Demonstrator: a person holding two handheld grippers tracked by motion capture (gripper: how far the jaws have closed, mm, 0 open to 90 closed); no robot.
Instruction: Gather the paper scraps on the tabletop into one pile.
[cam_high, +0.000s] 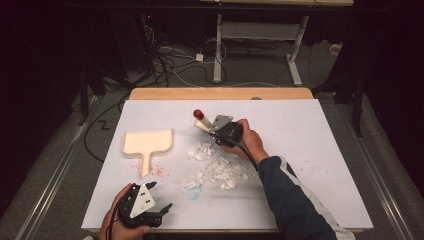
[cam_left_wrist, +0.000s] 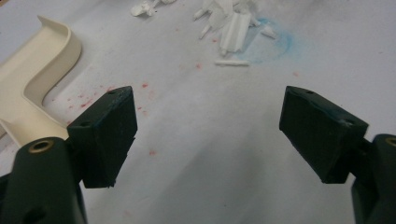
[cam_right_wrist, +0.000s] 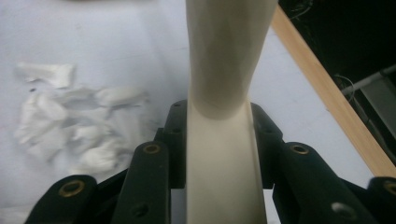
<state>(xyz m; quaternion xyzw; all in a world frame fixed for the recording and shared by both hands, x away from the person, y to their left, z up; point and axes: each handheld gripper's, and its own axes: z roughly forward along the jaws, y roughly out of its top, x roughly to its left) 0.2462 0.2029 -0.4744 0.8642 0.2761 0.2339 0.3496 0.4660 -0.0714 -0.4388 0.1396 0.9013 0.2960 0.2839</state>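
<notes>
While the left gripper (cam_high: 159, 198) rests low at the bottom left of the high view, jaws spread wide and empty over the white table (cam_high: 320, 150), the right gripper (cam_high: 210, 128) sits near frame centre, clamped on a cream brush handle (cam_right_wrist: 224, 140) with a red tip (cam_high: 198, 114). In the right gripper view the handle runs up the middle, smooth and waisted between the jaws. Cream dustpan (cam_high: 147, 143), flat with a short handle, lies left of centre. White paper scraps (cam_high: 220, 170) are heaped just below the right gripper. Faint red specks and a blue smear (cam_left_wrist: 275, 44) mark the table.
</notes>
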